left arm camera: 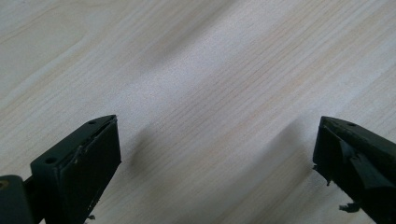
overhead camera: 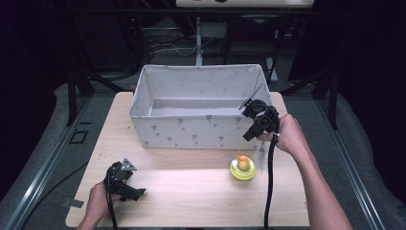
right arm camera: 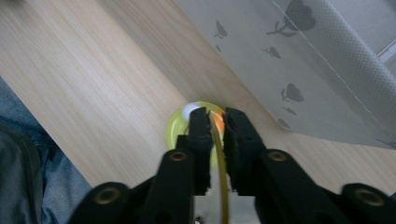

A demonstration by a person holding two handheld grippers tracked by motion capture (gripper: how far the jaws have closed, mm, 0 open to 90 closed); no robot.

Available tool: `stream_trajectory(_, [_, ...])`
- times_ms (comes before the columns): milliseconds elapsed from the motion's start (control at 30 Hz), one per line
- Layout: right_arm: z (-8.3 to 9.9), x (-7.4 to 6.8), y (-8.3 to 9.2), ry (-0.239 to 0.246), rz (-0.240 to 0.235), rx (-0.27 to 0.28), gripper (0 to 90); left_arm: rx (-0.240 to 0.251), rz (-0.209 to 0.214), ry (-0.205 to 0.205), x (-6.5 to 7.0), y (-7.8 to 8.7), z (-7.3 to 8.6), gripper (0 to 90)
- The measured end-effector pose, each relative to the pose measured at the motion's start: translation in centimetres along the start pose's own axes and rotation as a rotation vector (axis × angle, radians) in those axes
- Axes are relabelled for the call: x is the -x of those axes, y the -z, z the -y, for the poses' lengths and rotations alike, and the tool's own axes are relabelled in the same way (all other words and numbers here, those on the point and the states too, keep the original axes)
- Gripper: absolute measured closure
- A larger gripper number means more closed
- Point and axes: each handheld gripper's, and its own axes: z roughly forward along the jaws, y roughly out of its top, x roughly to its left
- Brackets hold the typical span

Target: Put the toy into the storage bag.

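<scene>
R gripper (right arm camera: 215, 122) pinched on thin yellow cord (right arm camera: 219, 154), round yellow-green plastic dish (overhead camera: 243, 169) hanging straight below (L gripper (left arm camera: 215, 154) wide, empty, far).

The left hand-held gripper (left arm camera: 217, 158) holds its black jaws wide apart over the pale wooden table (left arm camera: 201, 70).

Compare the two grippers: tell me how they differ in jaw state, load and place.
The left gripper has its jaws wide apart with nothing between them; the right gripper has its jaws nearly together, closed on a thin yellow stalk that rises from a yellow-green toy.

The left gripper sits low over bare wooden table near the front left edge; the right gripper is raised beside the fabric bin.

Both are black, hand-held and trail a cable.
</scene>
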Motion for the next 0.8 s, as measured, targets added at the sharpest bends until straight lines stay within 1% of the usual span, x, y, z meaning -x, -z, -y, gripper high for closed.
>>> stream_trajectory(33, [0.0,0.0,-0.1,0.007,0.001,-0.023,83.3,0.0,0.0,-0.001,0.0,0.0,0.0,1.0])
stream_trajectory(67, [0.0,0.0,-0.2,0.007,0.011,-0.031,85.8,0.0,0.0,-0.001,0.0,0.0,0.0,1.1])
stream_trajectory(100, [0.1,0.0,-0.4,0.006,0.015,-0.034,86.4,0.0,0.001,-0.001,0.0,0.0,0.0,1.1])
stream_trajectory(133, [0.1,0.0,-0.4,0.004,0.016,-0.035,87.3,-0.001,0.0,-0.001,0.0,0.0,0.0,1.1])
stream_trajectory(167, [0.1,0.0,-0.5,-0.002,0.022,-0.024,87.6,-0.002,0.002,-0.001,0.0,-0.1,0.0,1.1])
stream_trajectory(200, [0.2,0.0,-0.5,-0.006,0.018,-0.024,87.6,-0.003,0.001,-0.001,0.0,-0.1,0.0,1.1])
stream_trajectory(267, [0.2,-0.2,-0.5,-0.019,0.031,-0.029,87.7,0.0,-0.001,-0.002,0.0,0.0,0.0,1.0])
stream_trajectory(333, [0.1,-0.3,-0.5,-0.022,0.03,-0.029,87.7,0.0,0.001,0.0,0.0,0.0,0.0,1.1])
stream_trajectory(367, [0.0,-0.4,-0.5,-0.011,0.045,-0.043,87.6,0.0,0.0,0.0,0.0,0.0,0.0,1.1])
stream_trajectory(600, [-0.1,-0.6,-0.5,-0.022,0.041,-0.031,88.0,-0.004,0.002,0.0,0.0,-0.1,0.0,1.1])
stream_trajectory(633, [-0.1,-0.6,-0.4,-0.017,0.047,-0.042,88.0,-0.005,0.002,-0.001,0.0,-0.1,0.0,1.1])
stream_trajectory(700, [-0.2,-0.8,-0.3,-0.021,0.049,-0.041,88.1,-0.005,0.002,-0.001,0.0,-0.1,0.0,1.1])
stream_trajectory(733, [-0.3,-0.9,-0.2,-0.018,0.051,-0.059,88.2,-0.001,0.003,0.0,0.0,-0.1,0.0,1.1])
stream_trajectory(767, [-0.3,-0.9,-0.2,-0.01,0.056,-0.049,88.2,0.002,0.004,0.001,0.0,0.0,0.0,1.0])
stream_trajectory(800, [-0.3,-1.0,-0.2,-0.013,0.048,-0.047,88.2,0.007,0.005,0.004,-0.1,0.0,0.0,1.0])
